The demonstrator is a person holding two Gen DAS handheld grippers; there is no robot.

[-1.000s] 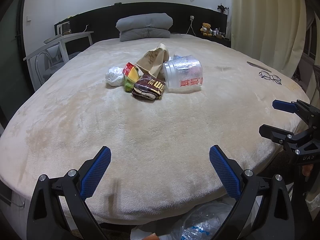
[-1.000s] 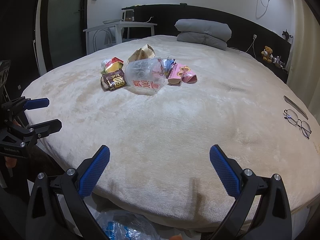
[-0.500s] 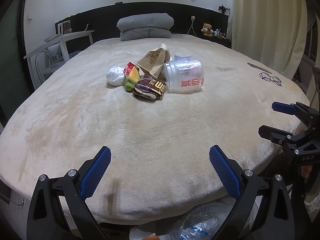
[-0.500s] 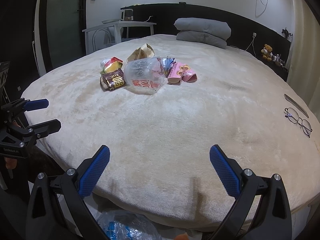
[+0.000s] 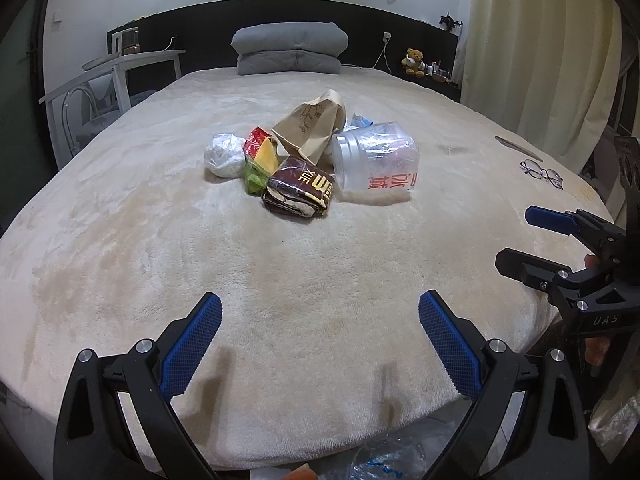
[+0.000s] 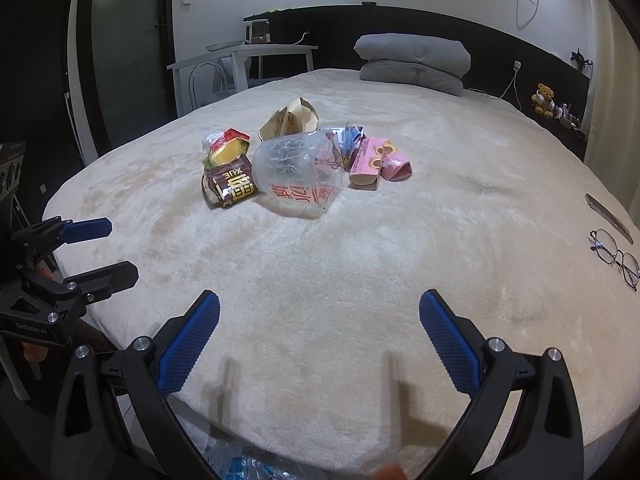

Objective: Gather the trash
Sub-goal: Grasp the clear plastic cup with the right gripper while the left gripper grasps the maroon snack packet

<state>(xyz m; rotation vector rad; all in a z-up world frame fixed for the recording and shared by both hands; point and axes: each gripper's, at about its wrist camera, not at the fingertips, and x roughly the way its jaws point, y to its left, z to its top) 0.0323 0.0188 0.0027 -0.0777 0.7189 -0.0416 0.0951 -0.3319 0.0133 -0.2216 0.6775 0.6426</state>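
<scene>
A pile of trash lies mid-bed: a clear plastic cup with red print (image 5: 376,162) (image 6: 302,170) on its side, a brown snack wrapper (image 5: 300,194) (image 6: 232,188), a yellow-red wrapper (image 5: 260,156) (image 6: 226,148), a brown paper bag (image 5: 314,128) (image 6: 290,120), a white crumpled bag (image 5: 224,154) and a pink carton (image 6: 378,158). My left gripper (image 5: 320,344) is open and empty over the bed's near edge. My right gripper (image 6: 320,344) is open and empty, also near the edge. Each shows in the other's view, the right gripper (image 5: 520,240) and the left gripper (image 6: 116,250).
Glasses (image 5: 542,172) (image 6: 616,256) and a thin dark strip (image 6: 608,216) lie on the bed's right side. Grey folded bedding (image 5: 290,50) sits at the headboard. A white table (image 5: 108,76) stands at the left. A clear plastic bag (image 5: 384,460) lies below the bed edge.
Both grippers have moved slightly forward toward the trash pile; the pile looks a little nearer. Jaws stay open.
</scene>
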